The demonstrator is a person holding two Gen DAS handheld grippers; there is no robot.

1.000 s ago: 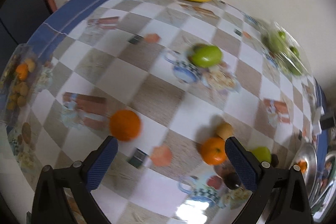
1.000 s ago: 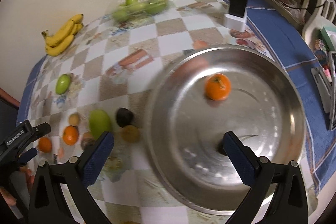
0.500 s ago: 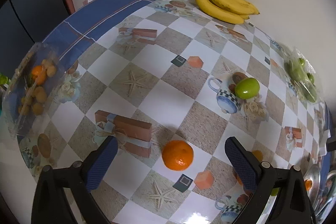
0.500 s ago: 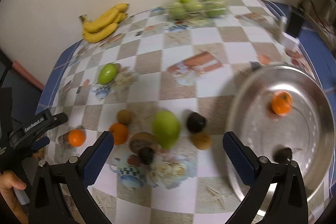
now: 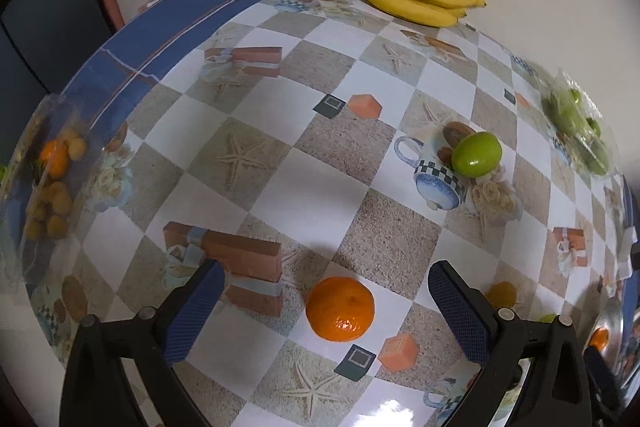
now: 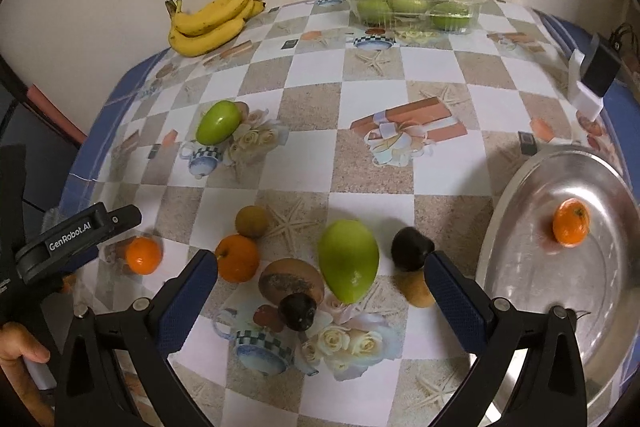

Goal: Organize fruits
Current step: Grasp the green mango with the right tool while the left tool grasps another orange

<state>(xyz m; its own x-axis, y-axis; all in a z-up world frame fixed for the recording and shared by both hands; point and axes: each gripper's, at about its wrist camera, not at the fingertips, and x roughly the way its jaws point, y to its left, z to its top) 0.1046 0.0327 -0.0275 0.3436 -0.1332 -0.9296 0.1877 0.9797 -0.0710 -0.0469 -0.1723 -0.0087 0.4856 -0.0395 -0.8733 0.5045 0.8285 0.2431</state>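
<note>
Hovering with jaws spread wide and empty, the left gripper (image 5: 324,303) frames a loose orange (image 5: 340,308) near it, likely lining up a grab. The right gripper (image 6: 320,291), equally open, faces the fruit cluster beside the metal tray (image 6: 520,211), which holds one orange (image 6: 571,222); the tray's right edge is cut off.

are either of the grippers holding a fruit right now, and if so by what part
Nothing is held. The left gripper is open around an orange on the table without touching it. The right gripper is open above the loose fruit, with no contact.
</note>
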